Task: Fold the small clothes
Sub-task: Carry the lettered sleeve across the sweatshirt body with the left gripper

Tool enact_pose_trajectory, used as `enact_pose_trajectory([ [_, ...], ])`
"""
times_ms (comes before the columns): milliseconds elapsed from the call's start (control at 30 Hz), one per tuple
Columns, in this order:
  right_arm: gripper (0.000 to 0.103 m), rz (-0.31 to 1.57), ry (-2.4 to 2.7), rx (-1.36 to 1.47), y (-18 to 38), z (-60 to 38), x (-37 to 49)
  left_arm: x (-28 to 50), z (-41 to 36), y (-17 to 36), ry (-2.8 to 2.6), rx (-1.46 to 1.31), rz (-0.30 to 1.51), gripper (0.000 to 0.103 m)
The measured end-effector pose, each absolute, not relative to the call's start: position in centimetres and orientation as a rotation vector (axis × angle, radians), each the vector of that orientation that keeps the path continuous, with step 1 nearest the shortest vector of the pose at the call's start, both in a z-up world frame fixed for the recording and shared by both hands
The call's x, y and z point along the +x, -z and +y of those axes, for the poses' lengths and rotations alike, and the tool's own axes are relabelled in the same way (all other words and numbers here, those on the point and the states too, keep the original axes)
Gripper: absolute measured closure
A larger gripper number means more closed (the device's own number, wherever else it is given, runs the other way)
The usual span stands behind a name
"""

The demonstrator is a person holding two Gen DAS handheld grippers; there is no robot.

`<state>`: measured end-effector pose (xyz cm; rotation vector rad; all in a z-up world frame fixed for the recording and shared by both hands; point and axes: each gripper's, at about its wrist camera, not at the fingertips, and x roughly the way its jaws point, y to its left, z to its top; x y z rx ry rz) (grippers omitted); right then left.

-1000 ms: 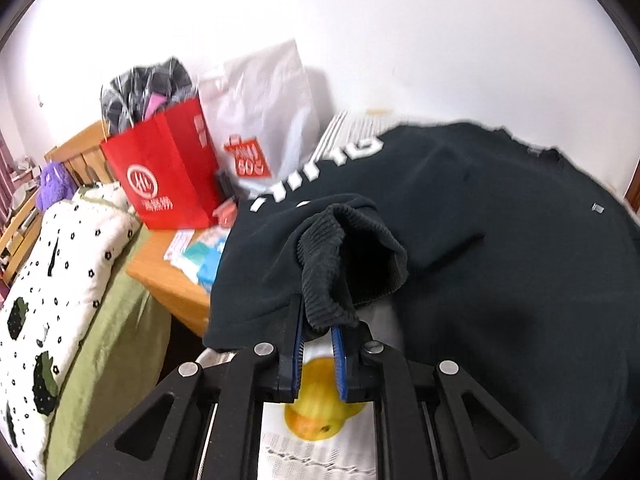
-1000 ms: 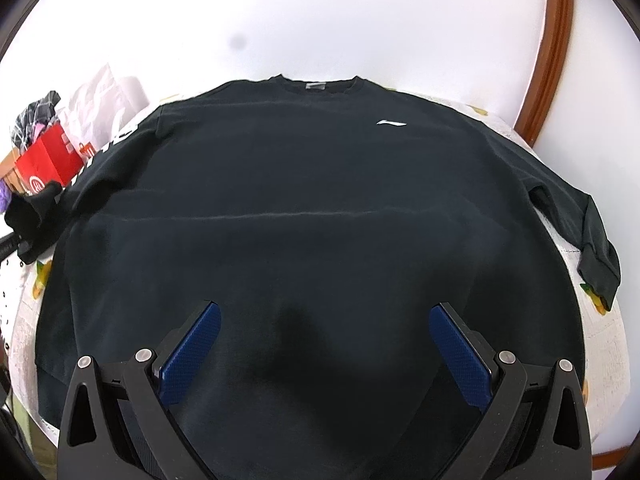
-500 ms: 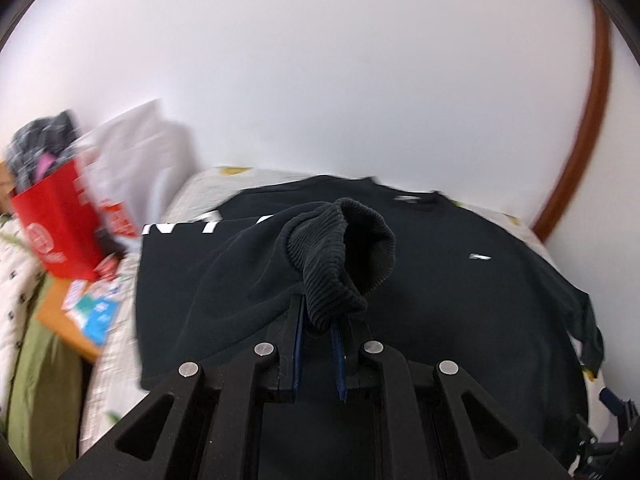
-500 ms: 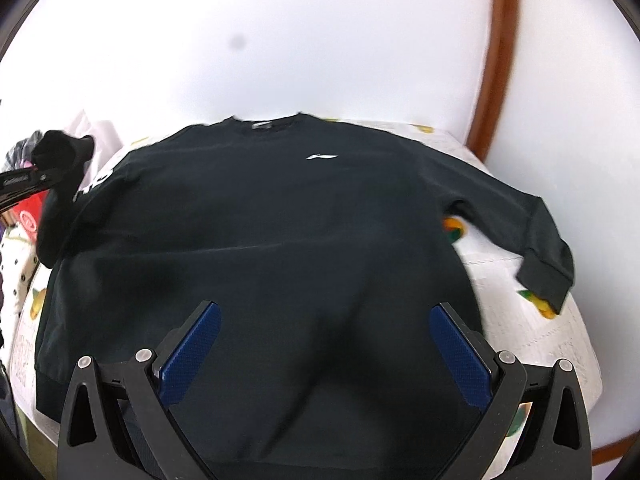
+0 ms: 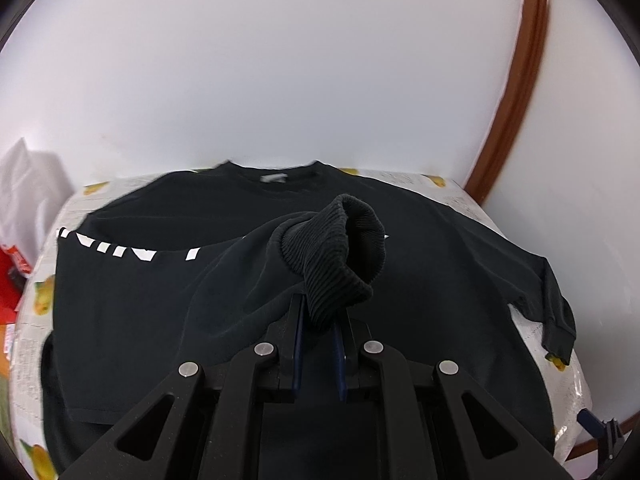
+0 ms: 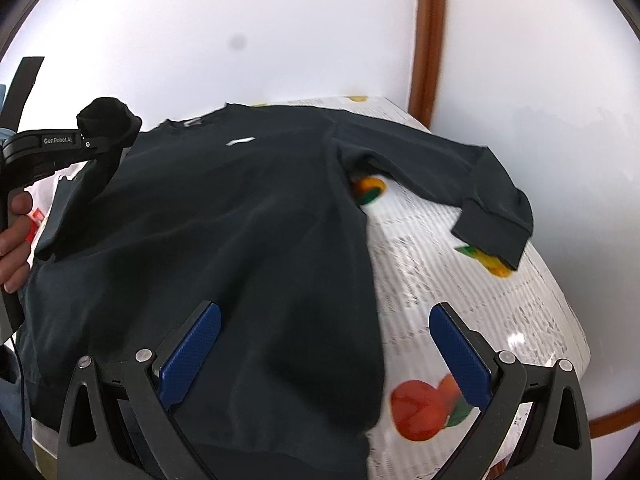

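Note:
A black long-sleeved sweatshirt [image 6: 240, 220] lies face up on a table with a fruit-print cover [image 6: 460, 280]. My left gripper [image 5: 318, 320] is shut on the ribbed cuff [image 5: 336, 248] of its left sleeve and holds it lifted over the chest; it also shows in the right wrist view [image 6: 108, 128]. The sleeve's white lettering [image 5: 128, 250] faces up. My right gripper [image 6: 324, 344] is wide open and empty above the hem and the cover. The other sleeve [image 6: 480, 196] lies stretched out to the right, cuff near the table edge.
A white wall [image 5: 280, 80] stands behind the table, with a brown wooden trim [image 5: 516, 80] at the right. A white bag [image 5: 24, 192] and a red bag [image 5: 12, 272] stand off the table's left side.
My left gripper has carried the sleeve cuff from the table's left side in over the sweatshirt's body. My right gripper has shifted right, toward the right sleeve, and stays open.

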<state>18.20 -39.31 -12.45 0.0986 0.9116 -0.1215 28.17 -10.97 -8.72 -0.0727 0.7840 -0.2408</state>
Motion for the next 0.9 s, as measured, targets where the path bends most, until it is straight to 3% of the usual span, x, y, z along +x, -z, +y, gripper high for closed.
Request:
enact_pose_trajectory([
  [167, 0.001, 0.922, 0.132, 0.12, 12.9, -40.0, 18.6, 29.0, -11.9, 9.2, 0.256, -0.08, 0.803, 0.088],
  [500, 0.001, 0.883, 0.019, 0.104, 11.4, -35.3, 21.6, 26.0, -4.6, 7.6, 0.236, -0.126, 0.764, 0.046],
  [600, 0.005, 0.878, -0.034, 0.083, 11.0, -32.9, 23.9, 24.8, -0.4, 7.9, 0.161, -0.118, 0.755, 0.046],
  [767, 0.02, 0.909, -0.095, 0.04, 11.8, -29.2, 29.1, 23.9, 7.3, 10.5, -0.023, -0.108, 0.807, 0.046],
  [900, 0.021, 0.982, -0.085, 0.02, 13.9, -27.3, 33.3, 24.0, 12.1, 13.2, -0.115, -0.116, 0.868, 0.046],
])
